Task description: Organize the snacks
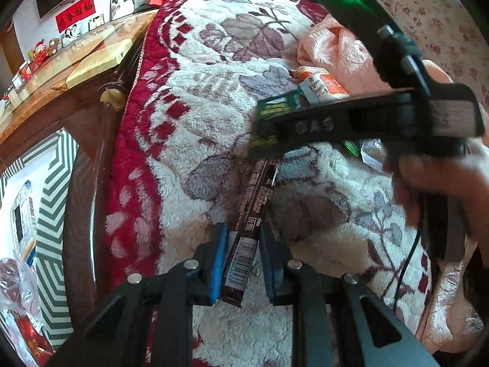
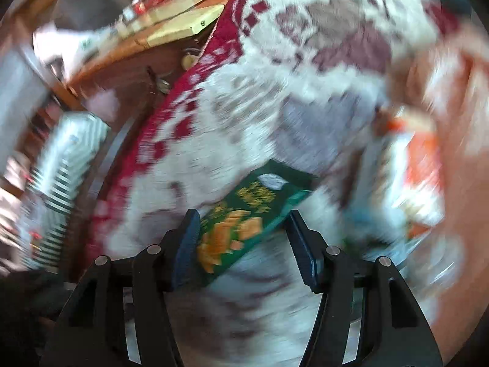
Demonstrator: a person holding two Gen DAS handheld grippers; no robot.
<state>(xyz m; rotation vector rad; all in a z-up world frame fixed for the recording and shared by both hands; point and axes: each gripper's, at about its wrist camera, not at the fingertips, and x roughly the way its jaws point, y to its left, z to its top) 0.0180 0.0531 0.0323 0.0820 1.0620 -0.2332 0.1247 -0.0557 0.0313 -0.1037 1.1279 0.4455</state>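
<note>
My left gripper [image 1: 243, 232] is shut on a long brown snack stick pack [image 1: 249, 223] with a barcode, held over the fluffy floral blanket [image 1: 214, 113]. My right gripper [image 2: 243, 217] shows in the left wrist view [image 1: 259, 128] as a black body reaching in from the right. It is shut on a green snack packet [image 2: 241, 223], which also shows in the left wrist view [image 1: 275, 107]. The right wrist view is blurred by motion. An orange and white snack packet [image 1: 324, 87] lies on the blanket further back; it shows at the right of the right wrist view [image 2: 418, 171].
A pink quilt [image 1: 345, 52] is bunched at the back right. A wooden table [image 1: 76, 70] with photos and small items stands left of the bed. A clear wrapper [image 1: 371, 153] lies under the right gripper. A striped floor [image 1: 55, 214] is at the left.
</note>
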